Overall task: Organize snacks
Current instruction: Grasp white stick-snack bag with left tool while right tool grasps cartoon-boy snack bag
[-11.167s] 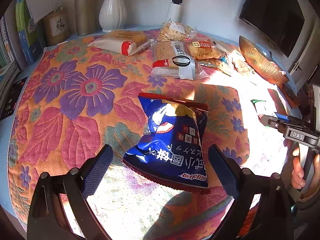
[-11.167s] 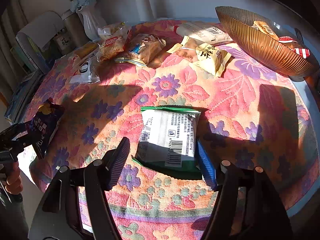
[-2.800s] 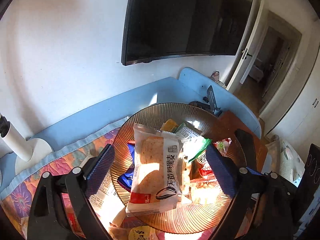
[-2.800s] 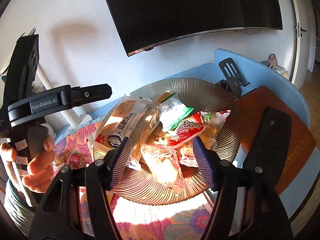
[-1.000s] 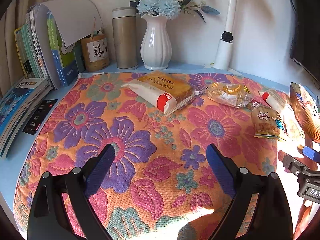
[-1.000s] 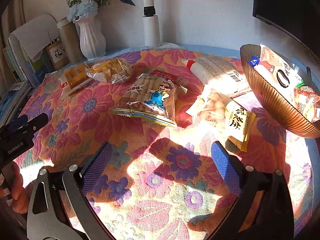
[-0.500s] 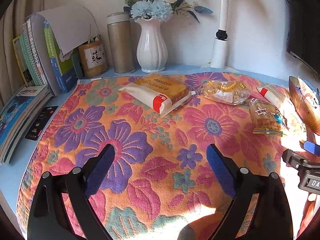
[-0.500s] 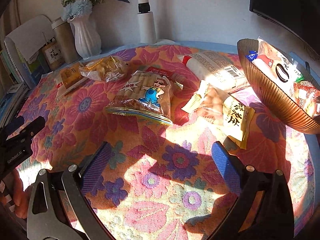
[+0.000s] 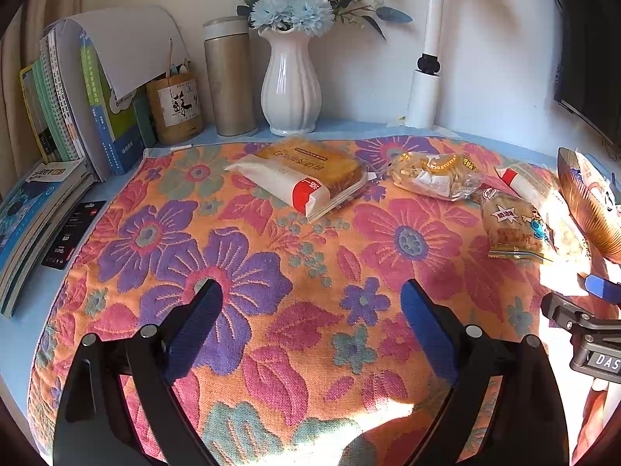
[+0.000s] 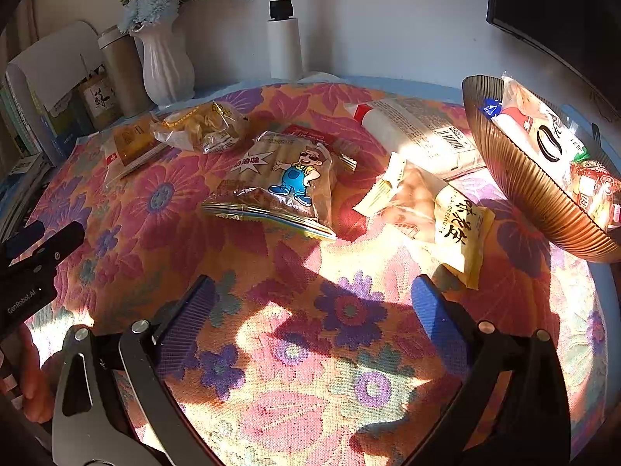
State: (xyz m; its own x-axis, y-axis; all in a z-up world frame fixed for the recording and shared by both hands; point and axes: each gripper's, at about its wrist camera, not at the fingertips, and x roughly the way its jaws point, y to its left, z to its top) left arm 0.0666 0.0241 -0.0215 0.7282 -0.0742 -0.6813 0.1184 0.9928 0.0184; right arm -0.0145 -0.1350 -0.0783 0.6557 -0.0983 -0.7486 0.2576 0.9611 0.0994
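- Both grippers are empty again: the left gripper (image 9: 310, 306) and right gripper (image 10: 312, 303) hang with jaws spread wide over bare floral cloth (image 9: 248, 264), nothing between the pads.
- About 3 seconds ago both were over the ribbed bowl (image 10: 516, 178), releasing packets; now they have swung back to the cloth, so that drop is done.
- The bowl, at the cloth's right edge, already holds several packets.
- 6 snacks remain out of it. Just left of the bowl: the peanut packet (image 10: 462, 229) and the long white packet (image 10: 419, 132).
- Further left of the bowl: the cartoon bag (image 10: 279, 182), the clear crisps bag (image 10: 202, 126) and the cake loaf (image 9: 306, 178), farthest.
- Likely next: each gripper picks another packet.
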